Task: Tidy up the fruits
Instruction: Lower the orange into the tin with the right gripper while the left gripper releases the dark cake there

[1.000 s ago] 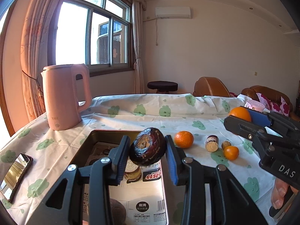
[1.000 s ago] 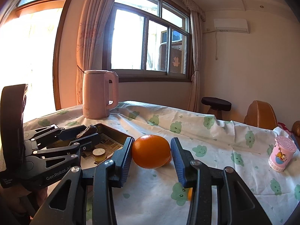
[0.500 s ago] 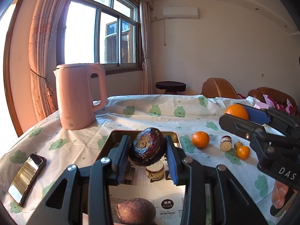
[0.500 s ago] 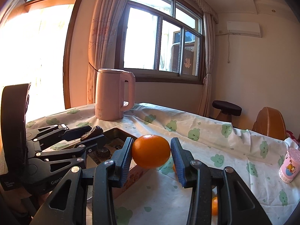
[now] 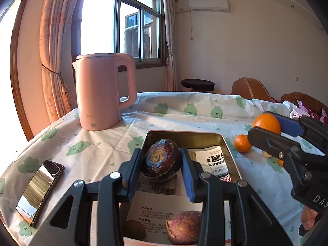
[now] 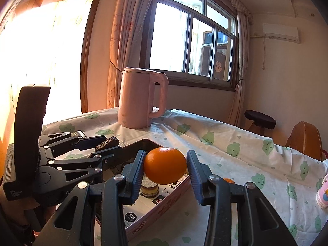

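Fruit in my left: passion fruit, dark and wrinkled, pinched between the pads of my left gripper, scarred end facing me.
Where it hangs: over the far half of the tin, clear of the floor as far as I can judge.
Fruit in my right: orange, squeezed by my right gripper, long axis running across from pad to pad.
Where it hangs: above the tin's right rim, not yet fully inside.
Key relation: both fruits sit straight ahead of their tools and the tin lies below them; my left is already over it, my right is at its edge and must go a little left.
Already in tin: a purple fruit and a kiwi at the near end, a small jar mid-tin, all on printed paper.
Left on cloth: a mandarin right of the tin, with smaller bits beyond it that my right gripper partly hides.
In the way: my two tools crowd each other over the tin; I judge the jar the likeliest thing to bump under the orange.
Around: kettle far left, phone near left, cup far right; none block the drop.
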The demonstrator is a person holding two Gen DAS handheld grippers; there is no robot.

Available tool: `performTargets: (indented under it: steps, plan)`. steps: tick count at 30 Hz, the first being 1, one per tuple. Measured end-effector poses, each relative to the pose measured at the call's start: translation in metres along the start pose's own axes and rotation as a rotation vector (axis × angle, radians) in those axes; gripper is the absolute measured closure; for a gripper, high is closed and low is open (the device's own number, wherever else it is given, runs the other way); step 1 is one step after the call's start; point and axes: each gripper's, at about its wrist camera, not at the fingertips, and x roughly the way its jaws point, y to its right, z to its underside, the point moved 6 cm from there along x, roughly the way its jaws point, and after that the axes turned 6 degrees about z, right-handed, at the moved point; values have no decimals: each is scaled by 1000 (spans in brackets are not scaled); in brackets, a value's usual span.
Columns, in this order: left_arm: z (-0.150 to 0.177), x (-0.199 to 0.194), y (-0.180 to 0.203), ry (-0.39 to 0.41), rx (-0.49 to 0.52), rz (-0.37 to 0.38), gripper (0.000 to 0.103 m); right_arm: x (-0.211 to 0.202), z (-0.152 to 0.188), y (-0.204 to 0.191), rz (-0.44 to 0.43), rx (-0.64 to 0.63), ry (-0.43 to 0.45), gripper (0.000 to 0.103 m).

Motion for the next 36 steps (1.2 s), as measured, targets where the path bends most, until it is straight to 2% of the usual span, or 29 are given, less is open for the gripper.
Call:
performTargets:
  steps: [36]
  plan:
    - [13, 25, -12, -152, -29, 16, 64, 41, 28, -28, -69, -37, -148, 60]
